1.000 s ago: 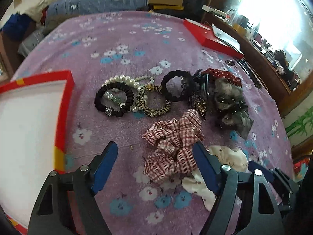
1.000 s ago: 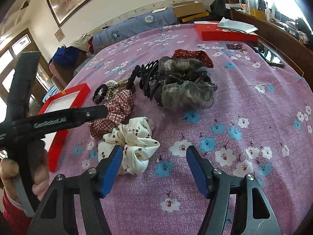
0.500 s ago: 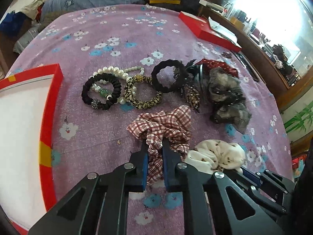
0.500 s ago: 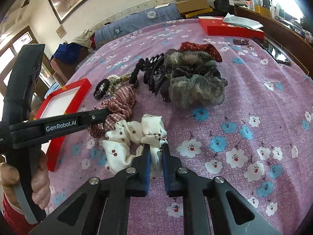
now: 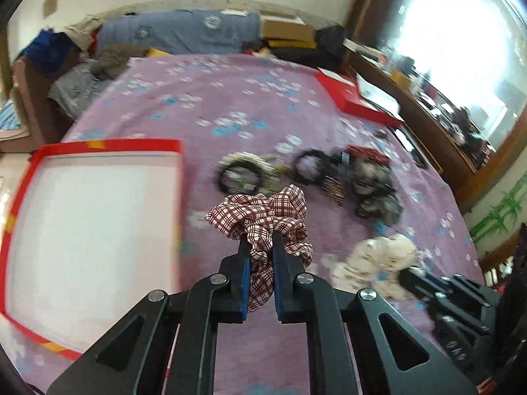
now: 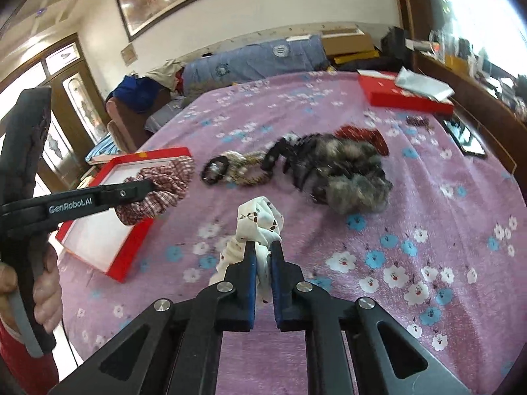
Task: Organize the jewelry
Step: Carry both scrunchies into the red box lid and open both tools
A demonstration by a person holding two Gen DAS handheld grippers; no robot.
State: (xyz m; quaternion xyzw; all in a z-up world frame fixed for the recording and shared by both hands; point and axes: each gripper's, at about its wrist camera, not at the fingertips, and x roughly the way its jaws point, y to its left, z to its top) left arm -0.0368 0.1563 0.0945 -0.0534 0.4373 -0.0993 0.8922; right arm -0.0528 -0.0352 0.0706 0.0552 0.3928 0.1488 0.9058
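Observation:
My left gripper (image 5: 260,240) is shut on a red plaid scrunchie (image 5: 263,214) and holds it above the purple floral bedspread, just right of a red-rimmed white tray (image 5: 92,217). In the right wrist view the plaid scrunchie (image 6: 161,184) hangs over the tray's (image 6: 131,247) edge. My right gripper (image 6: 263,247) is shut on a white dotted scrunchie (image 6: 258,220), lifted off the bedspread; it also shows in the left wrist view (image 5: 385,253). A pile of black hair ties, a pearl bracelet and a leopard band (image 5: 250,174) lies beyond.
A grey furry scrunchie with black claw clips (image 6: 349,174) and a red dotted piece (image 6: 365,135) lie mid-bed. A red box (image 6: 405,98) sits far right by a wooden counter (image 6: 477,98). A phone (image 6: 464,138) lies near the right edge. Folded bedding lies at the far end.
Both grippers went from open to shut on their scrunchies, then lifted them. The left one carried the plaid scrunchie left toward the tray.

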